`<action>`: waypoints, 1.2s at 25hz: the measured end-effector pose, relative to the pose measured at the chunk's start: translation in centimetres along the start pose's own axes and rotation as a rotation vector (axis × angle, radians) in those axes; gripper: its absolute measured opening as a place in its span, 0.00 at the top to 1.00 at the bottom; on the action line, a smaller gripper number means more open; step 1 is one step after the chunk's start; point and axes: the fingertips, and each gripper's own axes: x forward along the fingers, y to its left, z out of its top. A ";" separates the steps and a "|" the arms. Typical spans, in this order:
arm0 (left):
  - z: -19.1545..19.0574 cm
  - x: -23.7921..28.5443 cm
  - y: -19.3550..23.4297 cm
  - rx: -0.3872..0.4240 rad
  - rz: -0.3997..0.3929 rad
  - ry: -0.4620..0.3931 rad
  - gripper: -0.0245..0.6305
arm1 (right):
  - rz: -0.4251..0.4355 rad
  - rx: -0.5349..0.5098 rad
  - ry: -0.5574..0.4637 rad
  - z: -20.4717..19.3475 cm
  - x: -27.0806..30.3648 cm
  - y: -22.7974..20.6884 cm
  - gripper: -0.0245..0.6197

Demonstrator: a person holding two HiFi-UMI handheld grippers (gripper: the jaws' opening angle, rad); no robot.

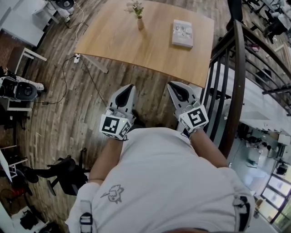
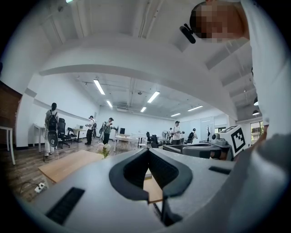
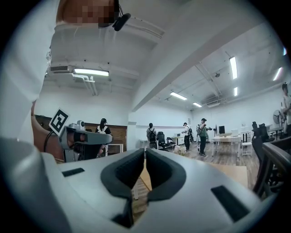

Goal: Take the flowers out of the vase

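Two grippers are held low in front of a person in a white shirt (image 1: 173, 182), seen from above. The left gripper (image 1: 129, 87) and the right gripper (image 1: 172, 84) both point level toward a wooden desk (image 1: 136, 48), and both stop short of its near edge, over the plank floor (image 1: 68, 95). Each carries a cube with black and white square markers at its rear end.

In the left gripper view, the left gripper (image 2: 148, 152) has its two dark-padded jaws pressed together at the tips with nothing between them. In the right gripper view, the right gripper (image 3: 145, 152) is likewise closed tight, tips meeting, and empty.

On the desk, a small pale vase (image 1: 140, 23) stands upright near the far edge, a little left of that edge's middle, well apart from both grippers. The flowers (image 1: 135, 8), white blooms with green leaves, are in the vase; they also show small and distant in the left gripper view (image 2: 105, 149). A flat grey book (image 1: 182, 33) lies near the desk's right edge, apart from the vase.

A dark railing (image 1: 236, 77) runs along the person's right side. A white power strip (image 1: 77, 58) lies on the floor by the desk's near left corner.
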 end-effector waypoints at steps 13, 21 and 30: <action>-0.4 0.5 5.9 -0.014 -0.001 0.019 0.96 | -0.028 0.017 0.046 -1.2 5.6 0.2 0.71; -0.1 1.4 12.5 -0.035 -0.026 0.009 0.96 | -0.056 -0.004 0.058 -0.9 12.4 0.9 0.71; 0.9 1.3 20.1 -0.046 -0.074 0.008 0.96 | -0.124 -0.013 0.086 -0.5 18.5 2.4 0.71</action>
